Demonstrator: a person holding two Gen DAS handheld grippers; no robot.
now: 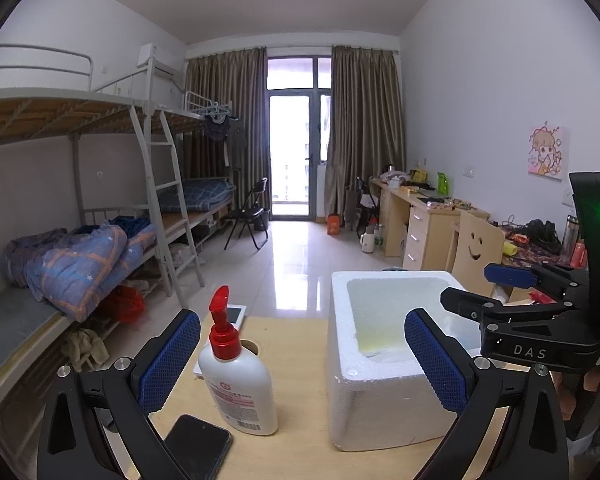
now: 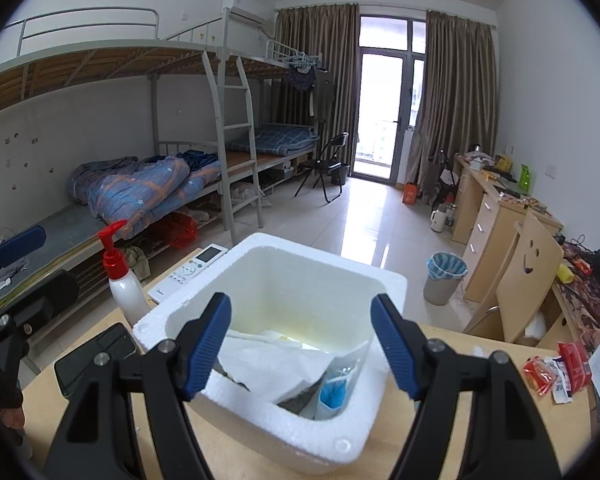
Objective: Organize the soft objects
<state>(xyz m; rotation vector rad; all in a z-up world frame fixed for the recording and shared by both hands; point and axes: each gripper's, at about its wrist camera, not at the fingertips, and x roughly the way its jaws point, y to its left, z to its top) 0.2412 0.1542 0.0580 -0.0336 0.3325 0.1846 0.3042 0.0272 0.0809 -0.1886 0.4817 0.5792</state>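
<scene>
A white foam box (image 2: 352,280) stands on the wooden table (image 2: 480,432). Inside it lie soft white packets (image 2: 272,364) and a blue-and-white pouch (image 2: 334,390). My right gripper (image 2: 302,346) is open and empty, its fingers spread just above the box's near rim. My left gripper (image 1: 302,360) is open and empty, held left of and in front of the box (image 1: 380,400). The right gripper (image 1: 488,292) also shows in the left wrist view, over the box's right side.
A white pump bottle with a red top (image 1: 236,376) stands left of the box, a black phone (image 1: 198,446) lies near it, a white remote (image 2: 192,270) behind. Red snack packets (image 2: 556,368) lie at the table's right. A chair with a smiley back (image 2: 528,280) stands beyond.
</scene>
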